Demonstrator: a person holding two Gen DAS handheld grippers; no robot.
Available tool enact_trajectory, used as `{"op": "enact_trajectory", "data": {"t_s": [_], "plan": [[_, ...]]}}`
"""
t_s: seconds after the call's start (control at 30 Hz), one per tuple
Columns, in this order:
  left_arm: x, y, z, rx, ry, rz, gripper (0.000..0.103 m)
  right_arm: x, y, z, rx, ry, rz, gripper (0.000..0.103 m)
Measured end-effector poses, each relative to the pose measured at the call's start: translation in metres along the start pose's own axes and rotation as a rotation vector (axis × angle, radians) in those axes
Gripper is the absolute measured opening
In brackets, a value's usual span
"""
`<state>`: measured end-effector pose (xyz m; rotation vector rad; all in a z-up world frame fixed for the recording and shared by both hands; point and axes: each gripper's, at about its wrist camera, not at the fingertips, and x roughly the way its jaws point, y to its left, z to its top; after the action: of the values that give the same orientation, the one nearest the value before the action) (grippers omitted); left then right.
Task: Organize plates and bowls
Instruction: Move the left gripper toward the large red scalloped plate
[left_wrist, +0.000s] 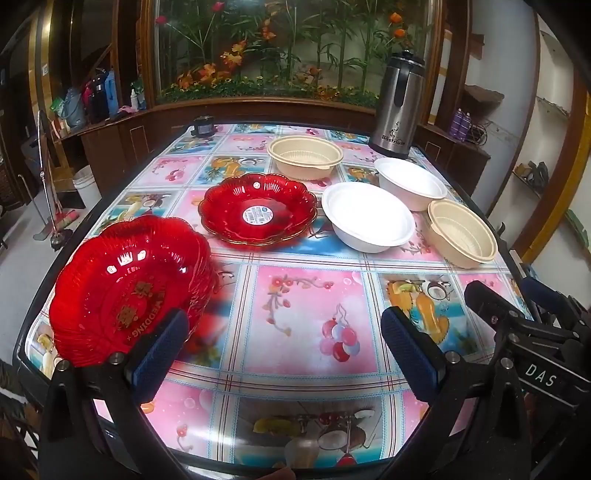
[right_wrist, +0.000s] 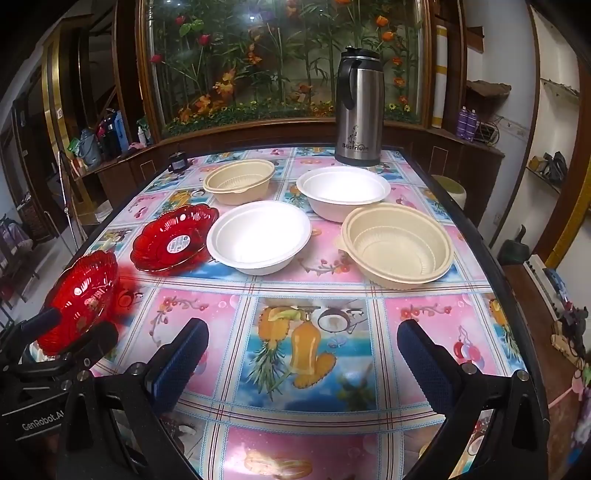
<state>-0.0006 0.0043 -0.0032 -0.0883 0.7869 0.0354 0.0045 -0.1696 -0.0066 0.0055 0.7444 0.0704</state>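
A tilted red plate (left_wrist: 125, 288) leans against my left gripper's left finger (left_wrist: 162, 347) at the table's near left; it also shows in the right wrist view (right_wrist: 79, 299). My left gripper (left_wrist: 286, 349) is open with nothing between its fingers. A second red plate (left_wrist: 258, 210) lies flat mid-table, also in the right wrist view (right_wrist: 173, 240). Two white bowls (right_wrist: 258, 236) (right_wrist: 343, 192) and two beige bowls (right_wrist: 397, 247) (right_wrist: 240, 181) stand farther back. My right gripper (right_wrist: 303, 360) is open and empty over the near table.
A steel thermos jug (right_wrist: 356, 107) stands at the far edge of the table (right_wrist: 306, 280). A small dark jar (left_wrist: 204, 125) is at the far left corner. Wooden cabinets and a glass flower display lie behind. The right gripper's body (left_wrist: 524, 325) shows at the left wrist view's right.
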Motion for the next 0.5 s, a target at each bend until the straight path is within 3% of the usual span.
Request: {"op": "enact_trajectory", "data": {"t_s": [0.5], "plan": [[0.0044, 0.0054, -0.0025, -0.014, 0.014, 0.003, 0.103, -0.0004, 0.0006, 0.0019, 0.017, -0.009, 0.008, 0.103]]}}
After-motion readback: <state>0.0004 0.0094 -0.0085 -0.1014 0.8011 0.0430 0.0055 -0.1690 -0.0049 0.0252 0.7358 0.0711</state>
